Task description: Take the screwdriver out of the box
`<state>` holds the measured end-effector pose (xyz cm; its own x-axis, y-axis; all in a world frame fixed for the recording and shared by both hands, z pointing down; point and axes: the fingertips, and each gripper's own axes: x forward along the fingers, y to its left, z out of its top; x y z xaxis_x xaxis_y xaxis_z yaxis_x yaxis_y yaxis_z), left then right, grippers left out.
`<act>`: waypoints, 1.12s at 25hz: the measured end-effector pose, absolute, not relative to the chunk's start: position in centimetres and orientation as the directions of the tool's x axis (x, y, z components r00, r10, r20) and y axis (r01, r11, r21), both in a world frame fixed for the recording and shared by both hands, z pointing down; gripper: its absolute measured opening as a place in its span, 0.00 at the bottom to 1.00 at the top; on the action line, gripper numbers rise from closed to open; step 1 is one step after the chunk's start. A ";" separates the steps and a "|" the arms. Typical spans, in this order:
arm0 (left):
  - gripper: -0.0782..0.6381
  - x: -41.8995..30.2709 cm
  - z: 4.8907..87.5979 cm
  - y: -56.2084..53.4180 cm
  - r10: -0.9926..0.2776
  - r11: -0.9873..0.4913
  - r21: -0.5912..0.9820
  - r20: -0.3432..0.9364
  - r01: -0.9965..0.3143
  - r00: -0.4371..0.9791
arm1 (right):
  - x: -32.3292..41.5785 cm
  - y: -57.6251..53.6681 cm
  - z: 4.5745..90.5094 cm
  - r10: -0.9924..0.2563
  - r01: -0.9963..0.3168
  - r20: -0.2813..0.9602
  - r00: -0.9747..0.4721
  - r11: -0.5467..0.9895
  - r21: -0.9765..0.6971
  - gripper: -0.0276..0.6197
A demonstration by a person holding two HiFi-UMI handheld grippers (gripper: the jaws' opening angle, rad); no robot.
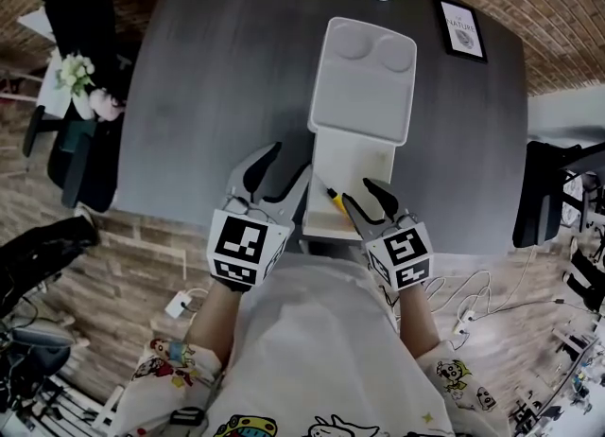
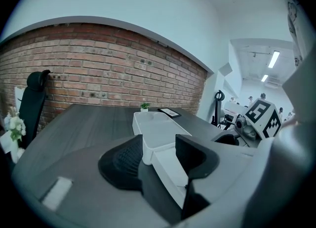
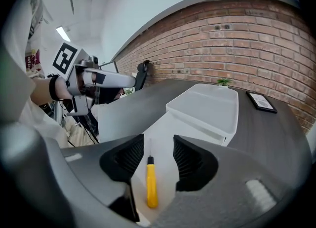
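At lower centre-left, the left gripper [image 1: 284, 170] was held wide open and empty beside the white box [image 1: 352, 156]. Further right, the yellow screwdriver [image 1: 335, 200] was seen lying inside the box, framed but ungripped between the parted jaws of the right gripper [image 1: 362, 195].

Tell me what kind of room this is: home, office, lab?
Most likely an office or meeting space. There is a big dark table by a brick wall, a black office chair beside it, and ceiling strip lights over a bright open room beyond.
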<state>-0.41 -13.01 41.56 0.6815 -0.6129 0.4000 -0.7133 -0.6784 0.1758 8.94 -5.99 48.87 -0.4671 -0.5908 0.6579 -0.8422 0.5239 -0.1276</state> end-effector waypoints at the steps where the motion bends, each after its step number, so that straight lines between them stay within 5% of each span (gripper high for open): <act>1: 0.41 -0.4 41.7 -12.9 -0.611 -0.679 0.176 0.403 -0.713 0.681 | 8.8 -5.8 49.2 -0.580 -0.838 0.666 -0.470 0.531 -0.129 0.32; 28: 0.41 -1.8 44.0 -12.7 -0.629 -0.635 0.187 0.439 -0.749 0.642 | 6.2 -3.6 56.9 -0.235 -0.650 0.899 -0.368 0.757 -0.068 0.35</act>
